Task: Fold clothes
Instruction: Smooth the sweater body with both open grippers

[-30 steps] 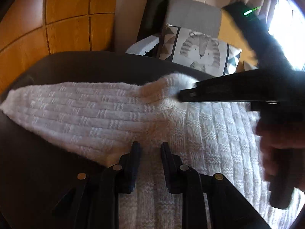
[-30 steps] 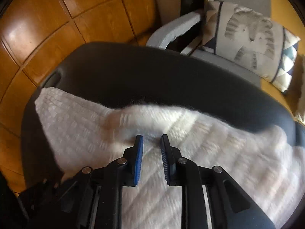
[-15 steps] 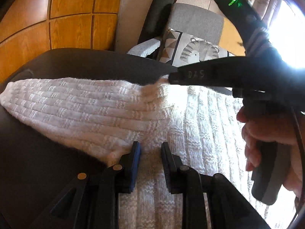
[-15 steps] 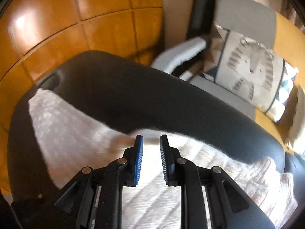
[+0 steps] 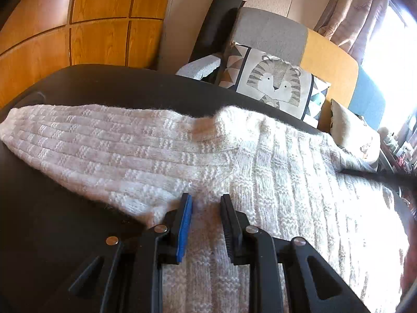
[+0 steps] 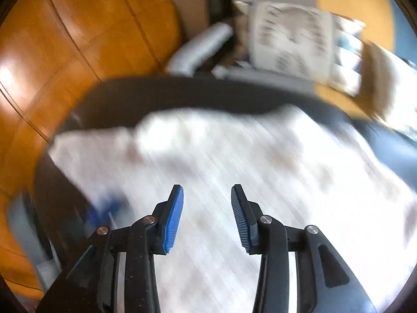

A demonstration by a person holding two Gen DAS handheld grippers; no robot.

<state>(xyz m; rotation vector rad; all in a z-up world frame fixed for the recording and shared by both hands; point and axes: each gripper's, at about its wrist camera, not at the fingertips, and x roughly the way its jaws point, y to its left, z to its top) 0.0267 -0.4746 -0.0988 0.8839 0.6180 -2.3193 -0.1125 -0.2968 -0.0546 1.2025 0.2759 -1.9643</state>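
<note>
A white knitted sweater lies spread on a dark table, with one sleeve stretched out to the left. My left gripper sits at the armpit where the sleeve meets the body. Its jaws stand narrow, with knit bunched between the pads. In the right wrist view, which is blurred by motion, my right gripper hovers over the sweater's body. Its jaws are opening and nothing is between them. In the left wrist view only a dark streak of it shows at the right edge.
A grey chair holding a tiger-print cushion stands behind the table's far edge. Orange wooden panels fill the left. A curtained bright window is at the far right. A person's hand shows at the right edge.
My right gripper let go of the raised fold at the shoulder and swung away to the right, its jaws spreading. The fold settled lower. My left gripper stayed put.
</note>
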